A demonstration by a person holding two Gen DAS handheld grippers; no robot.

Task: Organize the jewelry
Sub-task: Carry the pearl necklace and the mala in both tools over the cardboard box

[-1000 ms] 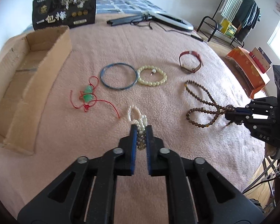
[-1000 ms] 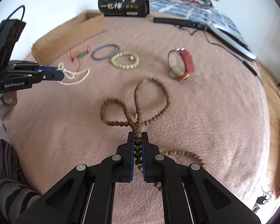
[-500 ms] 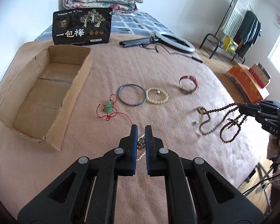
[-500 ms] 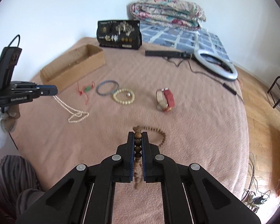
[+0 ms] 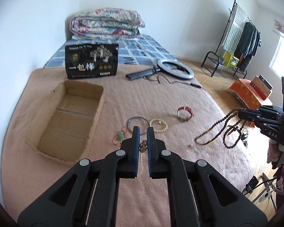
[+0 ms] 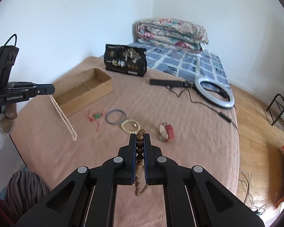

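Note:
My left gripper (image 5: 143, 130) is shut on a white pearl necklace (image 6: 63, 116), which hangs from it above the bed; only a few beads (image 5: 143, 146) show between its fingers. My right gripper (image 6: 140, 137) is shut on a brown wooden bead necklace (image 5: 215, 130), lifted and dangling in loops. An open cardboard box (image 5: 70, 121) lies on the pink blanket, left of the left gripper. On the blanket lie a red cord with a green pendant (image 5: 120, 136), a blue bangle (image 5: 137, 123), a cream bead bracelet (image 5: 159, 125) and a red-strap watch (image 5: 185, 112).
A black printed bag (image 5: 91, 62) stands behind the box. A ring light (image 5: 175, 69) with its cable and stand lies at the back. A folded quilt (image 5: 106, 24) is at the head of the bed. A clothes rack (image 5: 236, 39) stands at the right.
Both grippers have risen well above the blanket. The pearl necklace and the wooden bead necklace have been lifted off it and now hang free.

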